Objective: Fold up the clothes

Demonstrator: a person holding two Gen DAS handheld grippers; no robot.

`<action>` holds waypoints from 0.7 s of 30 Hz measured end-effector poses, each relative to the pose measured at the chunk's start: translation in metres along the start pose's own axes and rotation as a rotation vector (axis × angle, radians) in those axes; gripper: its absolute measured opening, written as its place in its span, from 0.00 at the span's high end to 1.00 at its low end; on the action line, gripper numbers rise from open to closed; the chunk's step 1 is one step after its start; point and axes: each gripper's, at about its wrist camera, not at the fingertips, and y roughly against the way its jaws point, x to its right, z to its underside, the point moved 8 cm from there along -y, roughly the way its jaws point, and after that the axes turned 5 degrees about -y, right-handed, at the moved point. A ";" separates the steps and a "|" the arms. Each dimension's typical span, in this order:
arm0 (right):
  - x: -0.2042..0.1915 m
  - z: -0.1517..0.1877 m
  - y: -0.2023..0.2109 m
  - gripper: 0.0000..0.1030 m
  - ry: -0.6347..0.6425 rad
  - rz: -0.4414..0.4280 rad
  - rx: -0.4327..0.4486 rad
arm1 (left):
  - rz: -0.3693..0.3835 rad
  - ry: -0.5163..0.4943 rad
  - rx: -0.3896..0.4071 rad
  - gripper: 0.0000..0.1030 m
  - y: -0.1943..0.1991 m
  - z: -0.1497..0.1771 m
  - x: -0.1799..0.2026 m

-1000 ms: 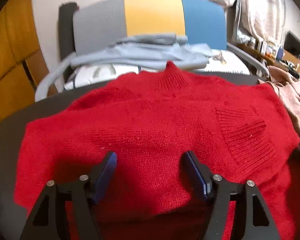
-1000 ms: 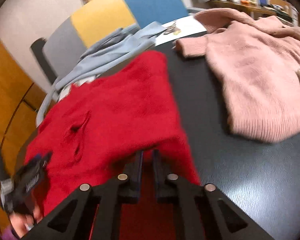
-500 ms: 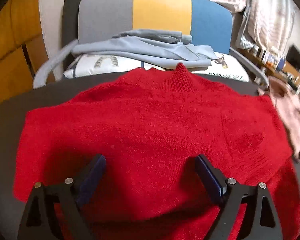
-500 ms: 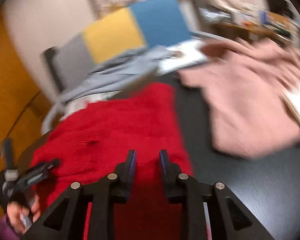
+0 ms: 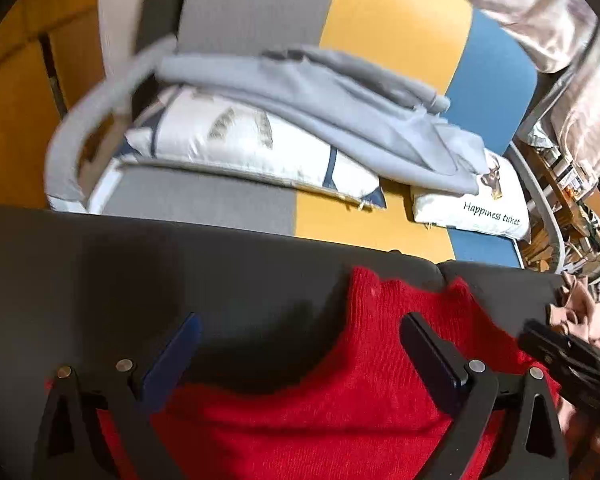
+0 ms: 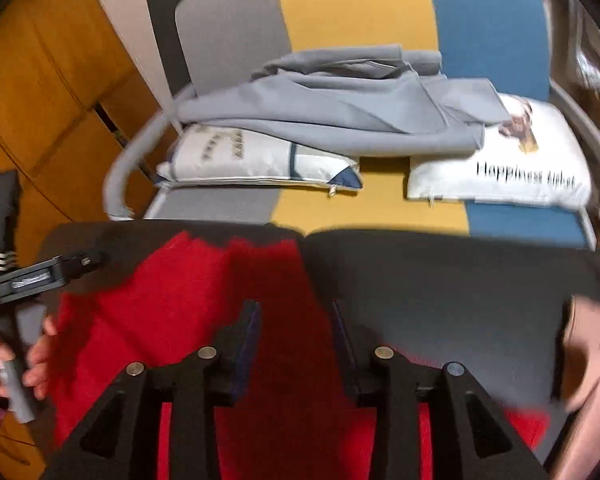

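Between the spread fingers of the left hand-held gripper [image 5: 300, 356] sits bare dark surface [image 5: 140, 264] and the near-left edge of the red sweater [image 5: 360, 400]; it is released, grasping nothing. A second ago the same view showed the sweater laid out flat and wide with the collar at the far side; now only a narrower red mass with a rumpled far edge shows, reaching close to the far rim of the surface. The right hand-held gripper [image 6: 296, 332] was clenched on red knit a second ago, parted half a second ago, and now stands released, fingers apart over the sweater, which lies under it and to its left. Both views have swung toward the far side, so the chair [image 6: 360, 8] with the grey garment [image 6: 340, 108] and two cushions fills the frame. My read: a fold has just been laid and let go. Pink garment [image 5: 576, 312] sits at far right, blurred. How many layers the sweater has cannot be told.
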 end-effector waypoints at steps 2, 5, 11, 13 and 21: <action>-0.003 -0.010 -0.016 0.63 0.051 0.028 -0.031 | 0.013 0.006 -0.048 0.02 -0.016 0.000 -0.001; -0.008 -0.010 -0.031 0.62 0.094 0.029 -0.066 | 0.058 -0.009 -0.081 0.02 -0.027 0.003 0.008; -0.011 -0.005 -0.059 0.61 0.099 0.051 -0.123 | 0.078 -0.140 -0.096 0.00 -0.036 0.010 0.033; -0.013 -0.005 -0.059 0.61 0.105 0.071 -0.109 | 0.071 -0.166 -0.091 0.00 -0.036 0.011 0.035; -0.008 -0.009 -0.050 0.61 0.049 0.075 -0.088 | 0.040 -0.271 -0.069 0.00 -0.039 0.015 0.042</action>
